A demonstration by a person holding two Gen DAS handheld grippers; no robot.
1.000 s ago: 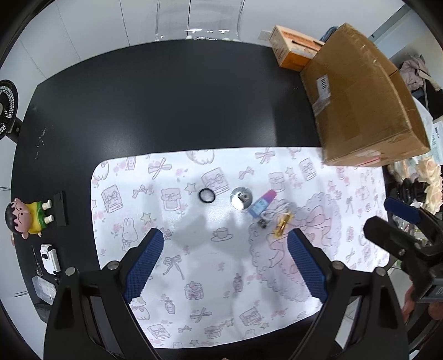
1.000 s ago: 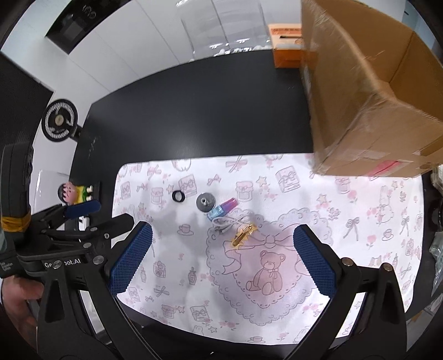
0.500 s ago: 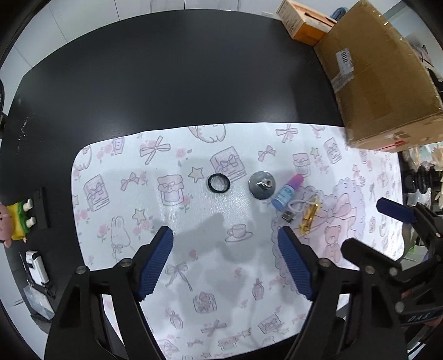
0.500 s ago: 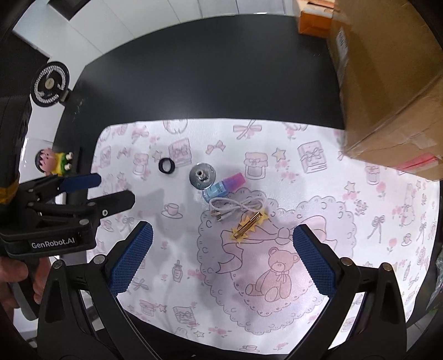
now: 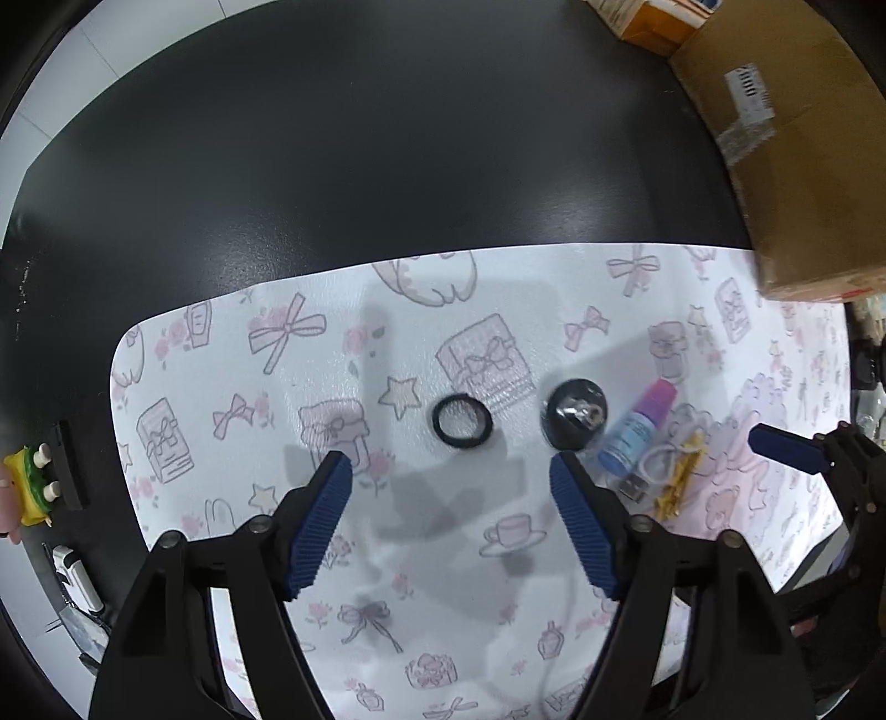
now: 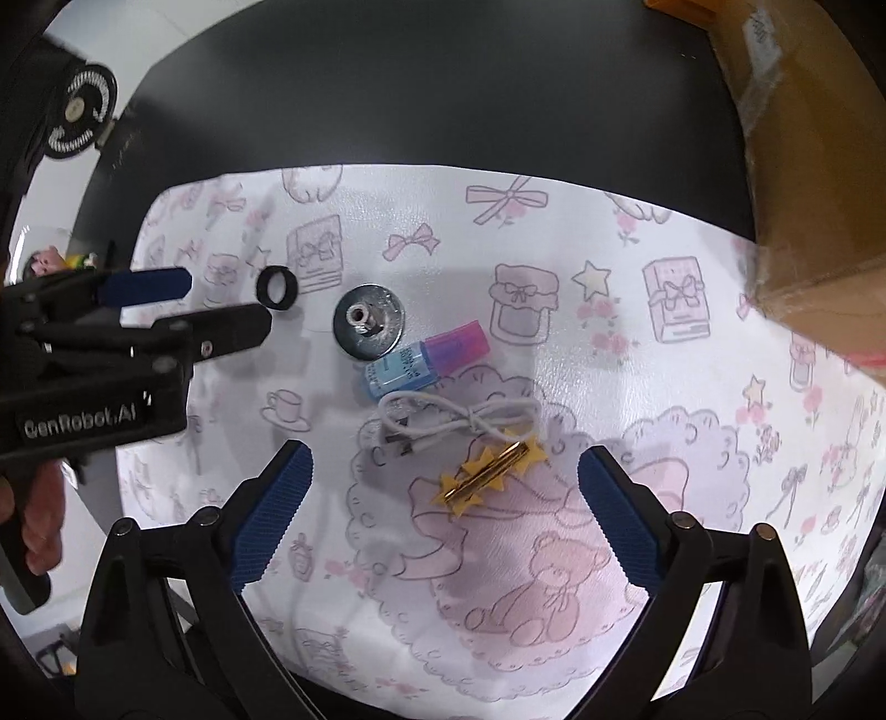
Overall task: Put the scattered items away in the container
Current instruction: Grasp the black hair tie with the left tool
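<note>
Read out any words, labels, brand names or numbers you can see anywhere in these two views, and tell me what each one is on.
"GenRobot.AI": white lettering on the black body of the left gripper, seen in the right wrist view.
Small blue bottle with pink cap: printed label, too small and blurred to read.
Brown cardboard box: white barcode sticker, blurred, unreadable.
Orange carton: print unreadable.
No other text is legible.

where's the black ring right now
The black ring lies flat on the patterned mat, just ahead of the open left gripper. The round metal disc is its nearest neighbour, on its right, not touching.
</note>
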